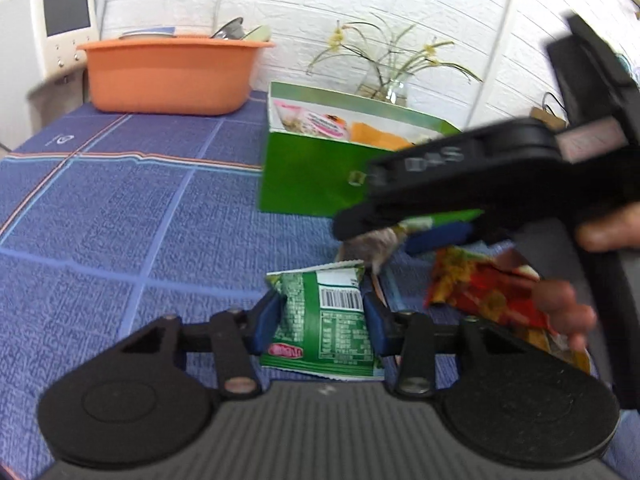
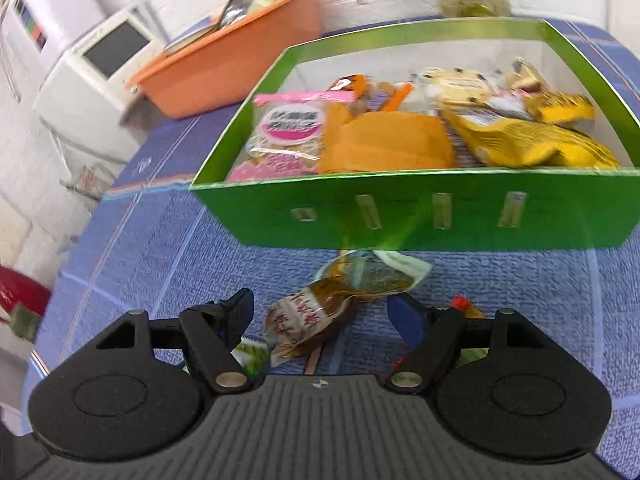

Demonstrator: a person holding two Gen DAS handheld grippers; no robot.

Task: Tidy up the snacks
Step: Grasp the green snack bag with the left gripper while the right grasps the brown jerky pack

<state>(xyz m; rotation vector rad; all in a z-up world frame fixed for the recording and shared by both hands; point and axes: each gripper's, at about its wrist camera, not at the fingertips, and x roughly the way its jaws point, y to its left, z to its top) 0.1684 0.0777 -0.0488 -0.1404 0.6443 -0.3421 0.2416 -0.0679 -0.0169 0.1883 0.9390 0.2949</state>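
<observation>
Step in hand: pick-up phase of sorting loose snacks into the green box; two packets are being addressed at once.
Left hand-held gripper: clenched on the green snack packet, a blue pad pressing each side; the packet lies barcode-up, low over the counter.
Right hand-held gripper: released, jaws standing wide, with the clear-wrapped brown snack between them; neither pad touches the wrapper.
Right gripper, seen from the left wrist view: it reaches in from the right over the loose pile, a person's fingers on its handle.
Other loose snack: a red and yellow packet lies right of the green one, partly under those fingers.
Green box: open top, far side of the loose snacks; already holds a pink packet, an orange packet and yellow packets.
Next move, judged: the left one needs to lift its packet clear, carry it over the near wall of the box and let go inside; the right one needs to lower and close on the brown snack first.
Risk, judged: the two grippers work close together, so the lift could brush the right one.
Surface: blue checked cloth with pale lines.
Room: white brick-pattern wall; orange basin with dishes at far left; a small white monitor beside it; a glass vase of stems behind the box.
</observation>
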